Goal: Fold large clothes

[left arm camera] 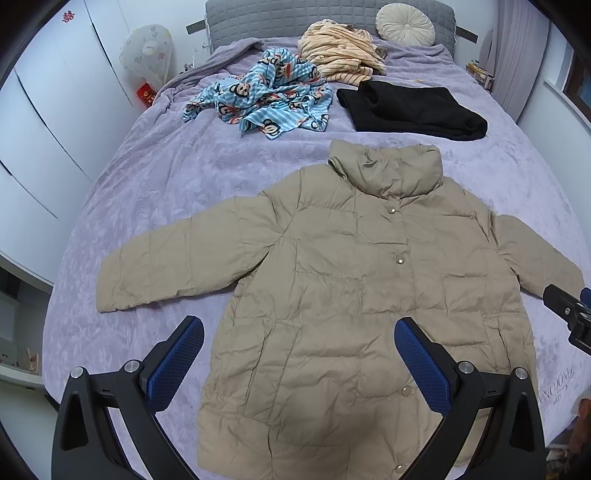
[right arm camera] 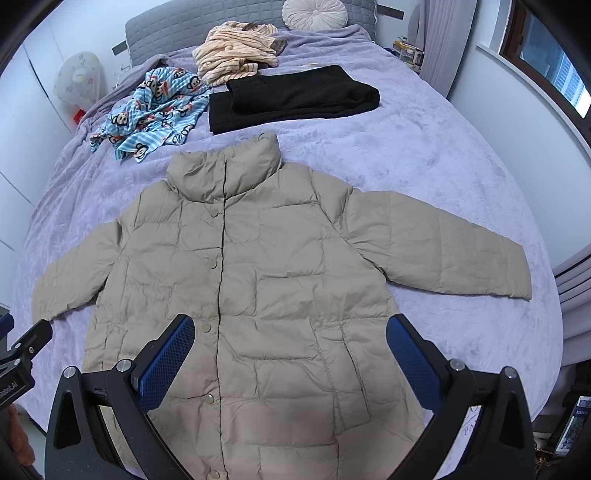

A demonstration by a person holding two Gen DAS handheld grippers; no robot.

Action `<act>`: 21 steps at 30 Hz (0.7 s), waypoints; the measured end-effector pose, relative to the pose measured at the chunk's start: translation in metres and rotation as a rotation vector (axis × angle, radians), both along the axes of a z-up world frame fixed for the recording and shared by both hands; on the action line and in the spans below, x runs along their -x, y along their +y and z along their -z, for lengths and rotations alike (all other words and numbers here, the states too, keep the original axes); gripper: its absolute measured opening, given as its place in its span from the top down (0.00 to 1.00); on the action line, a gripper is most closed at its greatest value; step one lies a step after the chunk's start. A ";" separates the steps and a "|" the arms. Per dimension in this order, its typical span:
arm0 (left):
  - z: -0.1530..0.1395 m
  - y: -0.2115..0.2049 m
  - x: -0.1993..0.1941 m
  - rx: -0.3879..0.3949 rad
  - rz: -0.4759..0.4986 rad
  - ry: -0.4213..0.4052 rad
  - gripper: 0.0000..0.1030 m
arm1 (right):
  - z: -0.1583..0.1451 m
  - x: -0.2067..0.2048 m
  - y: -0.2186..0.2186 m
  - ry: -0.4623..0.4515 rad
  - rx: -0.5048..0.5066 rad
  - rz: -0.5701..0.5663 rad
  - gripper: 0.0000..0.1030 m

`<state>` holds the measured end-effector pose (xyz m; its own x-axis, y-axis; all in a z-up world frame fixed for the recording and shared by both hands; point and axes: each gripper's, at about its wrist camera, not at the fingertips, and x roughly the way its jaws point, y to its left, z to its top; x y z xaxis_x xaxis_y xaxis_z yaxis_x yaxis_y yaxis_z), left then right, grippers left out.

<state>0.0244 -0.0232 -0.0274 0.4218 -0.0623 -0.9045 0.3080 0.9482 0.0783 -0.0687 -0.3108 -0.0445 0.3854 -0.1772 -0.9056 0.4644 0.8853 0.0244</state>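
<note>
Left wrist: gripper (left arm camera: 299, 365) spread above jacket (left arm camera: 332, 280)

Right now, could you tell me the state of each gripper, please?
Left gripper: open, holding nothing, above the beige jacket.
Right gripper: open, holding nothing, also above the jacket.

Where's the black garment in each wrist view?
Left wrist: black garment upper right of centre, beyond the jacket collar.
Right wrist: black garment upper centre, just left of the collar line.
Shared landmark: round cushion at the headboard.
</note>
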 end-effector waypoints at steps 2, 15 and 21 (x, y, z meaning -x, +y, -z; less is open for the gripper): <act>0.001 0.000 0.000 0.000 0.000 0.000 0.00 | 0.002 -0.001 0.000 0.000 0.000 -0.001 0.00; 0.004 0.000 -0.003 -0.001 -0.009 0.007 0.00 | 0.002 -0.002 0.001 0.006 0.008 -0.007 0.00; 0.004 0.001 -0.003 -0.003 -0.010 0.007 0.00 | 0.003 -0.003 0.001 0.008 0.005 -0.007 0.00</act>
